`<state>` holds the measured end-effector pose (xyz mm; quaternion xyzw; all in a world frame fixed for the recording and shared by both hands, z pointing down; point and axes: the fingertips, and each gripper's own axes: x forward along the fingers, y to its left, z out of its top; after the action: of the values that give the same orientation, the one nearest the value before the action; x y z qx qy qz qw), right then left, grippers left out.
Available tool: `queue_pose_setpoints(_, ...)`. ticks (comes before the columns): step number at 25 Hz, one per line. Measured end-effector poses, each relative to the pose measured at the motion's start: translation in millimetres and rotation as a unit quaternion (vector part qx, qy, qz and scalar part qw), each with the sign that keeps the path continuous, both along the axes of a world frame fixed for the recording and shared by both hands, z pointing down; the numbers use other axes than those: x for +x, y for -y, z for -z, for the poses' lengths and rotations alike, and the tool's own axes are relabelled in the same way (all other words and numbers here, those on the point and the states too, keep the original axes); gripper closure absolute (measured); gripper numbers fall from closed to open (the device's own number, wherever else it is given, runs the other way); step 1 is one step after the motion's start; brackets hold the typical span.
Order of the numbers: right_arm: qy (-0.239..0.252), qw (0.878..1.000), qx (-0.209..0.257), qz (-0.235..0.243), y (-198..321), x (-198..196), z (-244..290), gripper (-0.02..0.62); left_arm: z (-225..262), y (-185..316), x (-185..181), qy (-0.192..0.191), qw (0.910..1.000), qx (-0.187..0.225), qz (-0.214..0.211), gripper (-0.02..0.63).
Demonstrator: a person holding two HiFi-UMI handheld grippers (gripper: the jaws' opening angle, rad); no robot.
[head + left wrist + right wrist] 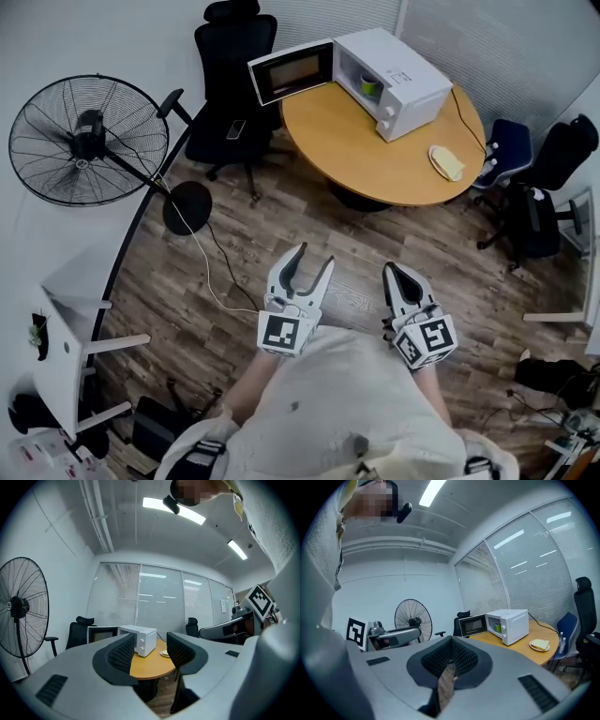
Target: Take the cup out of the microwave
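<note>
A white microwave (405, 86) stands on the round wooden table (356, 150) with its door (291, 73) swung open to the left. Inside it sits a green cup (370, 86), which the right gripper view shows as the cup (498, 628). Both grippers are far from the table, held close to the person's body over the wood floor. My left gripper (315, 255) has its jaws spread with nothing between them. In the left gripper view the microwave (140, 639) shows through the gap of the left gripper (149, 644). My right gripper (394, 270) has its jaws together and empty.
A plate with bread (446, 162) lies on the table to the right of the microwave. A black office chair (230, 84) stands behind the open door. A large floor fan (84, 141) with a cable is at the left. More chairs (525, 178) crowd the right side.
</note>
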<state>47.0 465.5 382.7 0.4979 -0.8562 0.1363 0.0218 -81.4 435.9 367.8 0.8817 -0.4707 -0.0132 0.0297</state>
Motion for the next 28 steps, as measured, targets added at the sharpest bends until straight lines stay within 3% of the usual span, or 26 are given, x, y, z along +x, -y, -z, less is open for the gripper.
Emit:
queue_pose_setpoints(7, 0.000, 1.000, 0.004, -0.017, 62, -36, 1, 0.588, 2, 63, -38, 0.009, 0.9998, 0.010, -0.014, 0.368)
queue_pose_setpoints(18, 0.002, 1.000, 0.003, -0.026, 129, -112, 0, 0.588, -14, 127, -106, 0.008, 0.9993, -0.020, -0.030, 0.368)
queue_pose_setpoints(28, -0.012, 1.000, -0.011, -0.013, 166, -128, -9, 0.588, -33, 154, -133, 0.005, 0.9992, -0.038, -0.014, 0.368)
